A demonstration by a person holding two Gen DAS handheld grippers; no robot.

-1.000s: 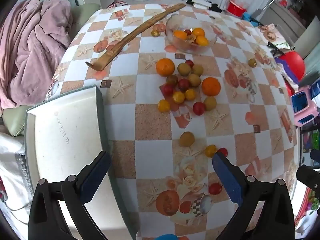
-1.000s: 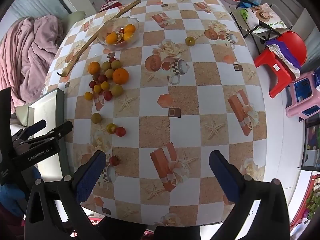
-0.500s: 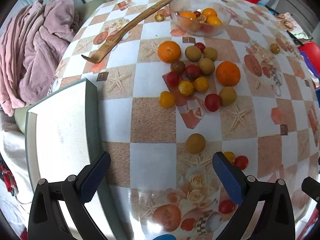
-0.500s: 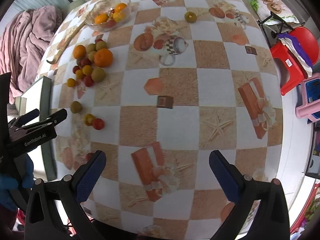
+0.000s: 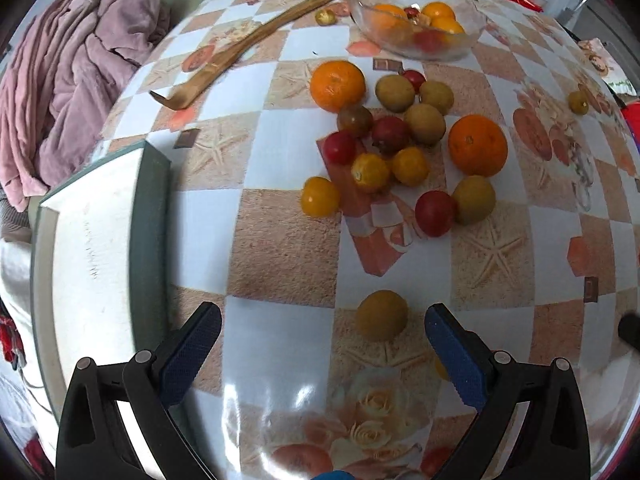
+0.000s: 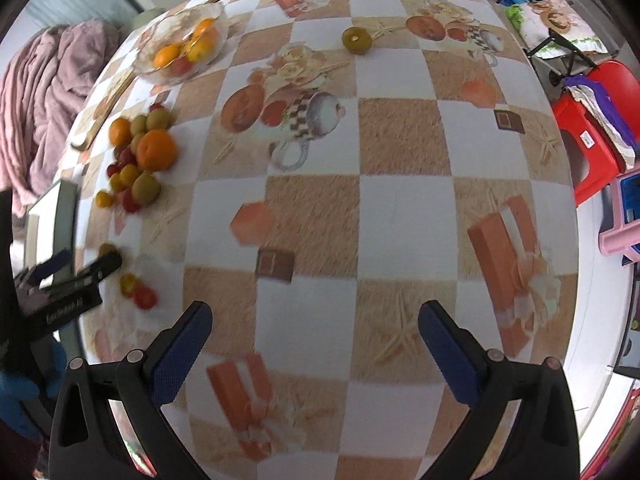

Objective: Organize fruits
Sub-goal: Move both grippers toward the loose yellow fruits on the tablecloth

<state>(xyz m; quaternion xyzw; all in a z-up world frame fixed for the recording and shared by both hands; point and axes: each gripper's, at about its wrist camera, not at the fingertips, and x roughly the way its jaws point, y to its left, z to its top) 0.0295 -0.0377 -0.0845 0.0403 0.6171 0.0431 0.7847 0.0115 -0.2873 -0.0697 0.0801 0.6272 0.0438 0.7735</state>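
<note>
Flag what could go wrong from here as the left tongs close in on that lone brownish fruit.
1. The left tongs are open with the brownish fruit off-centre, near the right finger; a closing pinch may nudge the round fruit and roll it away.
2. A yellow fruit and red fruit lie just beside it; the finger could knock them.
3. The glossy tablecloth looks slick, so bumped fruit might roll toward the edge.

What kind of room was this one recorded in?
Probably a lived-in home room: a table under a patterned oilcloth, a pink blanket heaped beside it, red and pink plastic stools, and a glass fruit bowl.
</note>
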